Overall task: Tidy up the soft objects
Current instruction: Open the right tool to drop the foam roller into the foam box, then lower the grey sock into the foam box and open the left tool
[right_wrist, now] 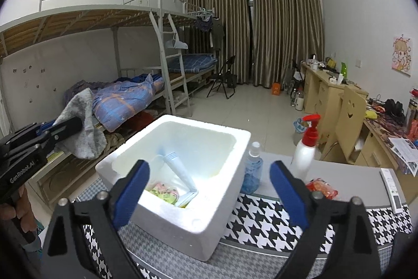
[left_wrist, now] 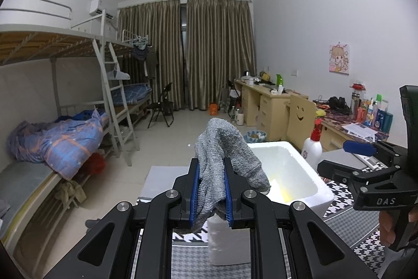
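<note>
My left gripper (left_wrist: 211, 169) is shut on a grey knitted cloth (left_wrist: 224, 158), which stands up between the blue pads and droops to the right over the white foam box (left_wrist: 308, 184). From the right wrist view the same cloth (right_wrist: 83, 127) hangs from the left gripper (right_wrist: 70, 126) at the far left, beside the box. My right gripper (right_wrist: 209, 171) stands wide open above the foam box (right_wrist: 209, 211) with nothing between its fingers. Inside the box lie a white folded item (right_wrist: 180, 171) and a yellow-pink patterned soft piece (right_wrist: 163, 192).
A white spray bottle with a red top (right_wrist: 307, 148), a blue bottle (right_wrist: 252, 169) and a red packet (right_wrist: 322, 188) stand right of the box on the houndstooth-covered table (right_wrist: 274, 216). A remote (right_wrist: 392, 187) lies at the right. Bunk beds, desks and a chair fill the room behind.
</note>
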